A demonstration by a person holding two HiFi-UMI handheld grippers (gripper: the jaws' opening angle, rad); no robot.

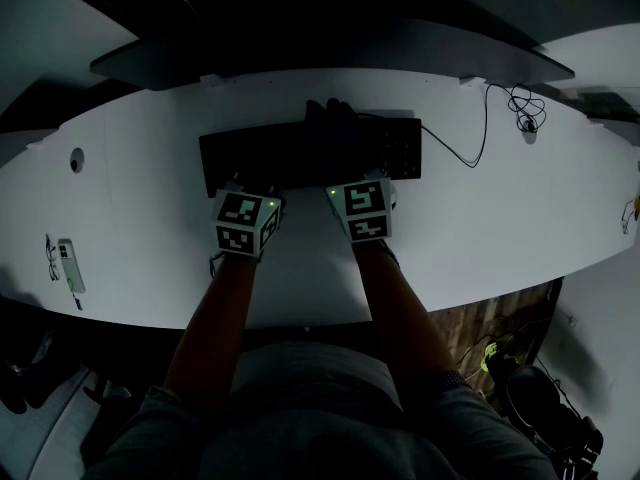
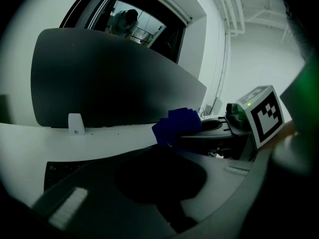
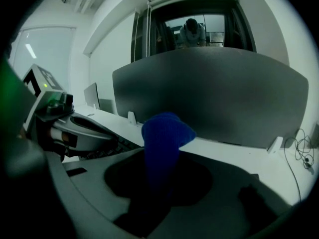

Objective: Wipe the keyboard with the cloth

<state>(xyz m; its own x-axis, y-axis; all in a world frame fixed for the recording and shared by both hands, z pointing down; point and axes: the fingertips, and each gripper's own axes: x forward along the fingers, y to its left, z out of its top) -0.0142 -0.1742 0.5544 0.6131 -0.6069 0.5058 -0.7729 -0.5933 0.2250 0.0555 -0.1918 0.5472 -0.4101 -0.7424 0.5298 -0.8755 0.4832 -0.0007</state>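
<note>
The right claw [image 3: 157, 193] was closed on the cloth [image 3: 162, 133] at the keyboard [image 1: 300, 158], the left claw [image 2: 164, 203] seemed closed on nothing, so wiping was probably starting and next needed the cloth pressed along the keys.

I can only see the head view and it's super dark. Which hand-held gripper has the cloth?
Observer: The right hand-held gripper. The cloth sticks up from between its jaws.
Operator: What colour is it?
Observer: Blue, bunched into a tuft.
Operator: Is the other one holding anything?
Observer: Nothing shows in the left hand-held gripper, but it's too dark to tell whether its jaws are open or shut.
</note>
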